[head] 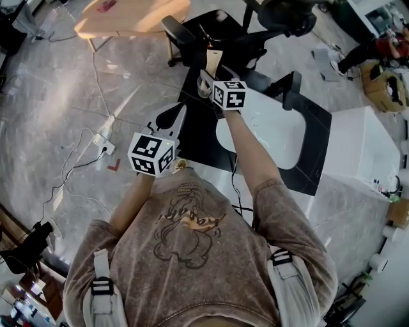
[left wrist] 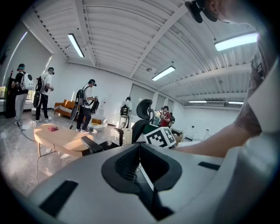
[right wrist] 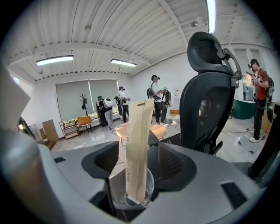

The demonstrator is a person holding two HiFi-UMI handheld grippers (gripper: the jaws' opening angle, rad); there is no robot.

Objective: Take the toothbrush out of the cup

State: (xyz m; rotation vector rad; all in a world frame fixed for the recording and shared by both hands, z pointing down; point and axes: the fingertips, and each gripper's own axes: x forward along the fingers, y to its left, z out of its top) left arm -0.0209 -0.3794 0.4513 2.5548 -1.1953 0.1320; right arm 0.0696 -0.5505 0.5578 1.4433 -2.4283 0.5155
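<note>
A clear plastic cup (right wrist: pixel 114 199) sits between the jaws of my right gripper (right wrist: pixel 139 145), which are set wide and closed on its sides. A toothbrush in a tall beige paper wrapper (right wrist: pixel 139 144) stands upright in the cup. In the head view the right gripper (head: pixel 206 80) holds the cup (head: pixel 204 87) out in front, above the black table's far edge, and the toothbrush (head: pixel 213 62) sticks up from it. My left gripper (head: pixel 181 110) is lower and to the left, apart from the cup. The left gripper (left wrist: pixel 140 146) has its jaws together with nothing between them.
A black table (head: pixel 319 147) with a white oval basin (head: pixel 268 134) lies under my right arm. A black office chair (right wrist: pixel 210 96) stands just beyond the cup. A beige oval table (head: pixel 134 16), floor cables with a power strip (head: pixel 102 144) and several standing people (left wrist: pixel 85 105) are around.
</note>
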